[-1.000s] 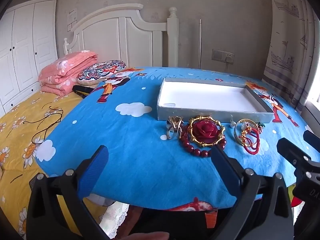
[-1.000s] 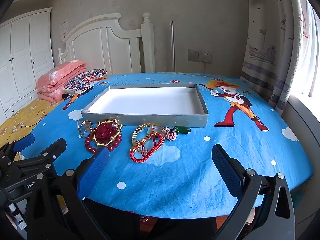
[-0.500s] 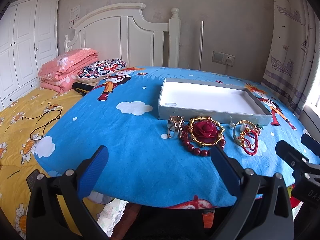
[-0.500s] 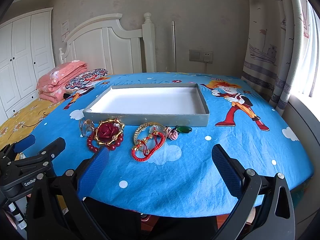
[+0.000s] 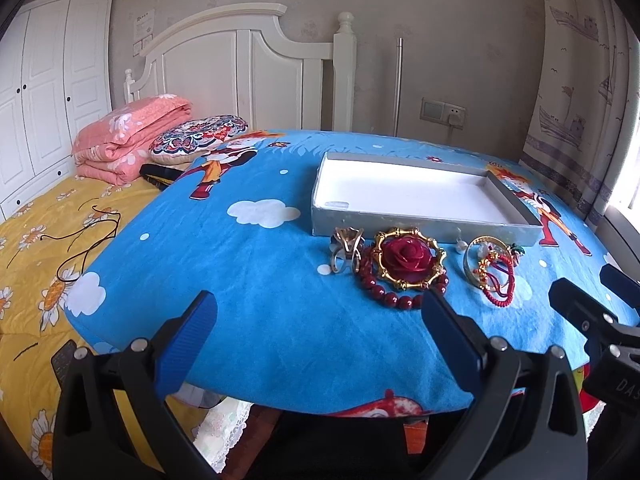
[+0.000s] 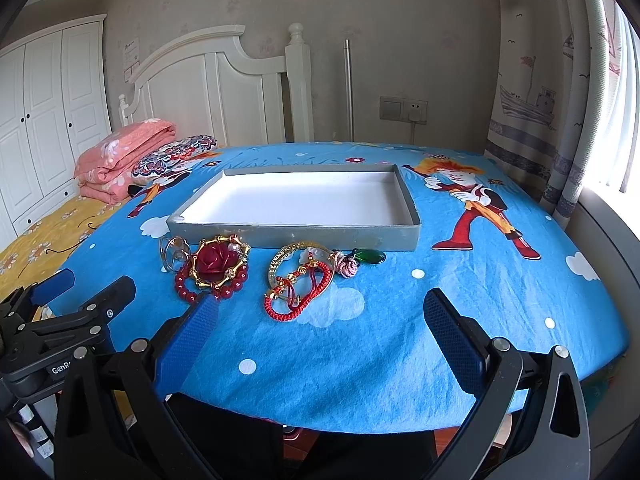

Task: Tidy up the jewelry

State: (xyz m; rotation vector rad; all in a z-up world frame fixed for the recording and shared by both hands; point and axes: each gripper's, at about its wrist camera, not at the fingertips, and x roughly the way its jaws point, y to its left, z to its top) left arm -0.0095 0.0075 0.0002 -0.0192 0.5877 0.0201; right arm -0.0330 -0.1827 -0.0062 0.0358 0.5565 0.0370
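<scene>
Both my claws hang spread wide and empty at the near edge of the worktop: the left claw [image 5: 316, 334] short of the rings, the right claw [image 6: 320, 328] short of the red cord bracelet [image 6: 301, 288]. Nothing is in the grey tray [image 6: 296, 236] yet; its white floor is bare.

All the jewelry lies in a row on the blue cartoon cloth [image 5: 240, 280], just in front of the tray's near wall. From my left: a cluster of metal rings [image 5: 346, 250], then a gold bamboo-style bangle [image 5: 409, 259] framing a red rose [image 5: 408, 254] and lying on a dark red bead bracelet [image 5: 394, 294], then a gold bangle [image 6: 298, 258] tangled with the cord bracelet, and last a small pink rose charm [image 6: 347, 266] touching a green stone [image 6: 370, 257].

I judge everything light. The bangles look stiff and smooth, likely to slip, so I would pinch across the rim. The beads and cord should be limp and will dangle; the cord may drag its bangle along. The rings are small and may need a low, flat pinch.
</scene>
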